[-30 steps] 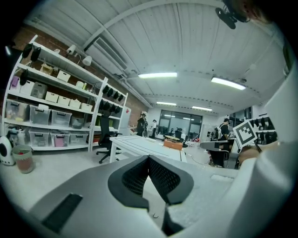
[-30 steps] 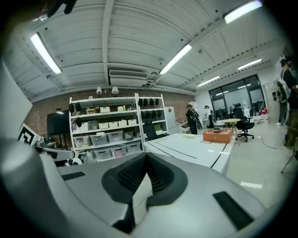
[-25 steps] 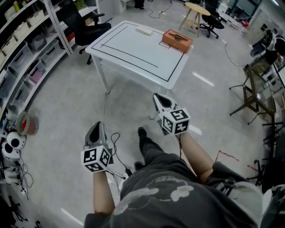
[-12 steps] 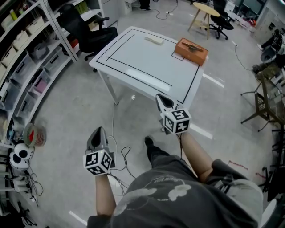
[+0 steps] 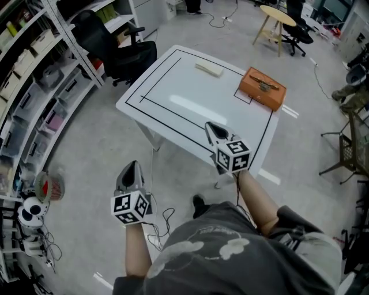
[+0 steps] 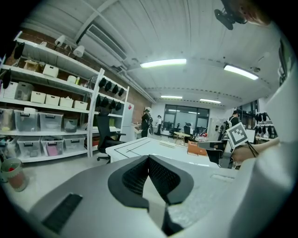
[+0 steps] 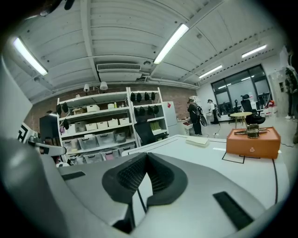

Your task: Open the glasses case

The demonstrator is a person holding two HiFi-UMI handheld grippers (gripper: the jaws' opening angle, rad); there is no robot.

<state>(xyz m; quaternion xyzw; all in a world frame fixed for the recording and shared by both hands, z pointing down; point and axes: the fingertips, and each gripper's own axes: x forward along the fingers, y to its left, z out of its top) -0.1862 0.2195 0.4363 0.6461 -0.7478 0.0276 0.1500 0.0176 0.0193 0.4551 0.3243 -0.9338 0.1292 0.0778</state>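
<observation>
A pale, flat glasses case point(image 5: 209, 70) lies closed at the far side of the white table point(image 5: 173, 109); the right gripper view shows the case point(image 7: 198, 141) ahead and to the right. My right gripper point(image 5: 211, 126) is shut and empty, with its tip over the table's near edge, well short of the case. My left gripper point(image 5: 132, 165) is lower left, over the floor beside the table, also shut with nothing between its jaws. In the gripper views the left gripper point(image 6: 148, 158) and the right gripper point(image 7: 146, 155) both show their jaws meeting at the tip.
An orange box point(image 5: 263, 88) with a metal clasp sits on the table's right end. A black line frames the tabletop. A black office chair point(image 5: 124, 49) and shelving with bins point(image 5: 34, 69) stand to the left, cables lie on the floor, and a round stool point(image 5: 275, 17) is beyond.
The table has come closer and lower in the head view. Both grippers have travelled forward with the person; the right one now reaches over the table's near edge. Jaws stayed shut.
</observation>
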